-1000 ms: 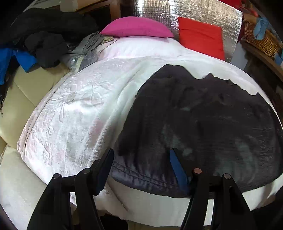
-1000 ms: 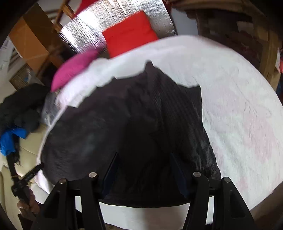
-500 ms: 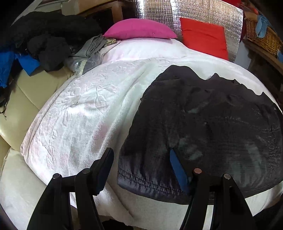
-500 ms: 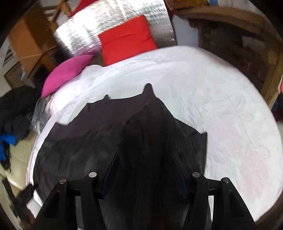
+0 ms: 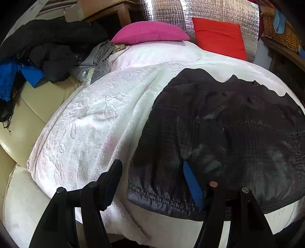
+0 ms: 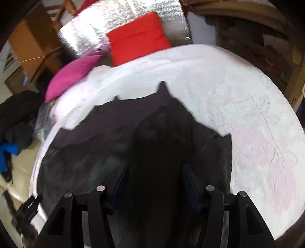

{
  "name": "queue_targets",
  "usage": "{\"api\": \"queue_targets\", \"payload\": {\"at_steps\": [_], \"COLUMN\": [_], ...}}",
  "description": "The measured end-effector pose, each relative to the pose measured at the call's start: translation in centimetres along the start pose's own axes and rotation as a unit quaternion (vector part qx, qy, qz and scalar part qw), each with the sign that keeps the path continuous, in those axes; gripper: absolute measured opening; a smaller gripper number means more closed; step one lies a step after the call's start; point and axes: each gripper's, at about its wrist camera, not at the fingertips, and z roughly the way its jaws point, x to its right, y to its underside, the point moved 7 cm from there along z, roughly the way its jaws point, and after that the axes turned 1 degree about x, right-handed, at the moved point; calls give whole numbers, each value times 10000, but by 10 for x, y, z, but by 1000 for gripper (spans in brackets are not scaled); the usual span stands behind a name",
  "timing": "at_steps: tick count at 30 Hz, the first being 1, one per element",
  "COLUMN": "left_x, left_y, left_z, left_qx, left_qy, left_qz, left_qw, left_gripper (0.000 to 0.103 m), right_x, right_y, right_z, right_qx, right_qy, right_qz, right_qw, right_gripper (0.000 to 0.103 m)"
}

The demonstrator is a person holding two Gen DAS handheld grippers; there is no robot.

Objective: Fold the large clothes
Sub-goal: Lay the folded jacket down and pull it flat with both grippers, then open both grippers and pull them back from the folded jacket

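A large black garment [image 5: 228, 124] lies spread flat on a white blanket [image 5: 95, 124] on the bed. My left gripper [image 5: 151, 164] hovers open over the garment's near left hem corner. Its blue pad [image 5: 190, 183] is over the cloth and its other finger is over bare blanket. In the right wrist view the same garment [image 6: 95, 152] fills the lower middle, with a darker strip running from a pointed tip down between the fingers. My right gripper [image 6: 154, 167] stands open above that strip, and I see no cloth pinched. The left gripper [image 6: 28, 206] shows small at the lower left edge.
A pink pillow [image 5: 150, 31] and a red cushion [image 5: 219, 36] lean on a silver foil panel [image 5: 165, 11] at the head. Dark and blue clothes [image 5: 47, 42] are piled on a cream sofa at the left. A wicker basket [image 5: 278, 32] and wooden furniture [image 6: 257, 38] stand at the right.
The right gripper has drawn back and to the right, so more white blanket shows on its right. The garment keeps its shape. The left gripper has hardly moved.
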Motion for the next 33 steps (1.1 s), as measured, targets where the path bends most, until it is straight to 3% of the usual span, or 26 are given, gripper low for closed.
{"api": "queue_targets", "payload": {"at_steps": [5,10,15,20,25,33], "left_x": [2,2,1,5,8,8], "left_y": [1,4,-1,-11,-21,-36], "left_z": [1,3,-17,-69,-131,-249], "left_qx": [31,25,112,581,1026,2064], "left_qy": [-129,-262,-300,-438,-465,-532], "left_qz": [97,173,168,252,207,200], "left_qw": [9999,9995,9993,9970,9934,9768], "left_gripper": [68,71,71,72,81,94], "right_x": [-33,-44,-44,-53,-75,-112], "right_y": [45,63,57,55,55,59], "right_z": [-8,12,-20,-75,-126,-209], "right_qx": [-100,-171,-115,412,880,1642], "right_qy": [-21,555,181,429,407,415], "right_qz": [-583,-1233,-685,-774,-741,-709], "right_qw": [9982,9907,9974,9952,9925,9830], "right_gripper": [60,60,62,62,65,70]}}
